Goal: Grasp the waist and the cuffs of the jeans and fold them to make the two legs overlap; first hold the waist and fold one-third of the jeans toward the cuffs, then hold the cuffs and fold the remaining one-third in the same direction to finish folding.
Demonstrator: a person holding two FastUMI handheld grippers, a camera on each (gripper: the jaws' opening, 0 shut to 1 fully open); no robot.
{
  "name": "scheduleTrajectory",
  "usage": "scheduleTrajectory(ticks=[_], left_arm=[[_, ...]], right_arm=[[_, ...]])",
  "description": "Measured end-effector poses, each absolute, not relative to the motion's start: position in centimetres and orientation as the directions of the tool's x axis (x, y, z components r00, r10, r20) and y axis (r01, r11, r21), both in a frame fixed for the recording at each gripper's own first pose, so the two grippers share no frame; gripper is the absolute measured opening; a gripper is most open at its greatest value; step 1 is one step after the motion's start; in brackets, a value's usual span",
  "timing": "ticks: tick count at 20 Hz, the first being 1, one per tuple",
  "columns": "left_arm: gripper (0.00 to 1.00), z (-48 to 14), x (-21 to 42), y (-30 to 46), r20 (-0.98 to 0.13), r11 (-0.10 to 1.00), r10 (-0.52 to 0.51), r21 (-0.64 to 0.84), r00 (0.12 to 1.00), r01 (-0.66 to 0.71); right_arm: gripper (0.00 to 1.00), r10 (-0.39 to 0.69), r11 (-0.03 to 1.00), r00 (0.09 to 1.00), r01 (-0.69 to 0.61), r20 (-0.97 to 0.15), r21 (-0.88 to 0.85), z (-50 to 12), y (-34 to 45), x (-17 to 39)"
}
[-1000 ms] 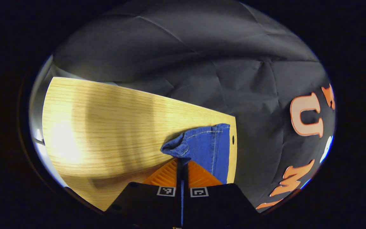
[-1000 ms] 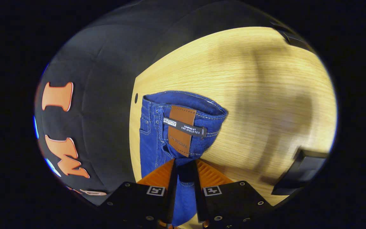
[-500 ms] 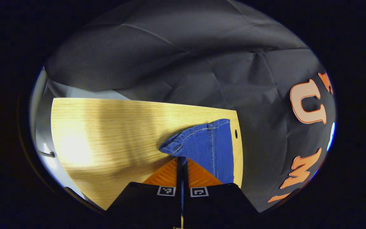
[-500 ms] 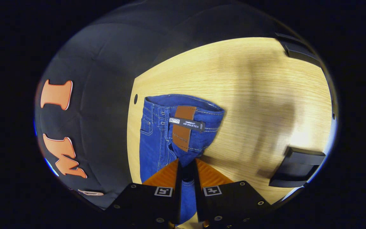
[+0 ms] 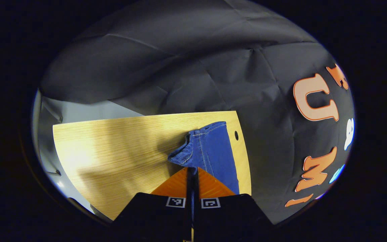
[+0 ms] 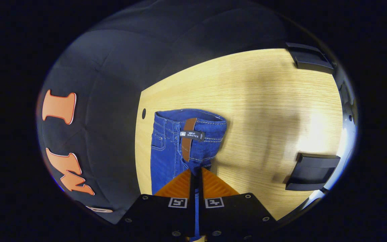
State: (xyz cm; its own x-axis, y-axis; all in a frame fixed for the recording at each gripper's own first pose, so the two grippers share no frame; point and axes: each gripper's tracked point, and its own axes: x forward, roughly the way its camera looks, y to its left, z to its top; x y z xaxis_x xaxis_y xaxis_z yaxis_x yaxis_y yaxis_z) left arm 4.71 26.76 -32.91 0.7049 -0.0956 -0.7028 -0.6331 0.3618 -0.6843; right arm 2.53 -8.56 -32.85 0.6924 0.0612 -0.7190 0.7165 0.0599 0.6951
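Blue jeans lie on the light wooden table (image 5: 113, 148) beside its edge near the black cloth. In the left gripper view my left gripper (image 5: 192, 169) is shut on a bunched cuff corner of the jeans (image 5: 210, 151), lifted a little off the wood. In the right gripper view my right gripper (image 6: 197, 171) is shut on the waist of the jeans (image 6: 170, 148). The waistband with its brown leather patch (image 6: 187, 139) curls up in front of the fingers. The denim between the two grips is hidden below both views.
The table (image 6: 264, 111) ends close to the jeans, with a small round hole (image 6: 143, 113) by that edge. Two black blocks (image 6: 312, 166) sit at the table's far side in the right gripper view. A grey wall strip (image 5: 89, 109) lies beyond the table.
Both grippers have pulled back and risen, so the jeans look smaller and farther. The waistband has drawn tighter into the right gripper's fingers; the cuff has folded up more steeply in the left one.
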Motion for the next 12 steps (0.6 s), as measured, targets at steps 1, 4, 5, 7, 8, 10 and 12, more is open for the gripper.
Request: scheduleTrajectory(ticks=[1,4,5,7,8,10,12], left_arm=[[0.03,-32.7,5.1,26.6,-0.704,0.37,-0.108,-0.684,0.702,-0.629],[0.03,-31.9,5.6,26.6,-0.705,0.402,-0.141,-0.682,0.695,-0.611],[0.03,-31.4,5.4,26.6,-0.707,0.421,-0.153,-0.679,0.691,-0.602],[0.03,-30.5,6.0,26.6,-0.704,0.438,-0.182,-0.683,0.687,-0.584],[0.03,-30.2,6.4,26.7,-0.707,0.447,-0.191,-0.68,0.681,-0.581],[0.03,-29.3,7.5,26.4,-0.703,0.447,-0.204,-0.686,0.681,-0.574],[0.03,-28.4,8.9,26.4,-0.693,0.462,-0.201,-0.691,0.693,-0.557]], right_arm=[[0.05,0.051,0.069,0.681,0.728,-0.731,0.682,-32.8,-8.6,2.4],[0.05,0.019,0.051,0.674,0.737,-0.739,0.674,-32.2,-8.7,2.1],[0.05,0.016,0.049,0.674,0.737,-0.739,0.674,-31.6,-8.7,2.0],[0.05,0.003,0.053,0.672,0.739,-0.74,0.671,-30.8,-8.7,2.0],[0.05,-0.005,0.046,0.671,0.741,-0.741,0.67,-30.2,-8.7,2.1],[0.05,0.003,0.024,0.673,0.739,-0.739,0.673,-29.3,-8.6,2.8],[0.05,0.025,0.033,0.682,0.731,-0.731,0.682,-28.6,-8.6,4.0]])
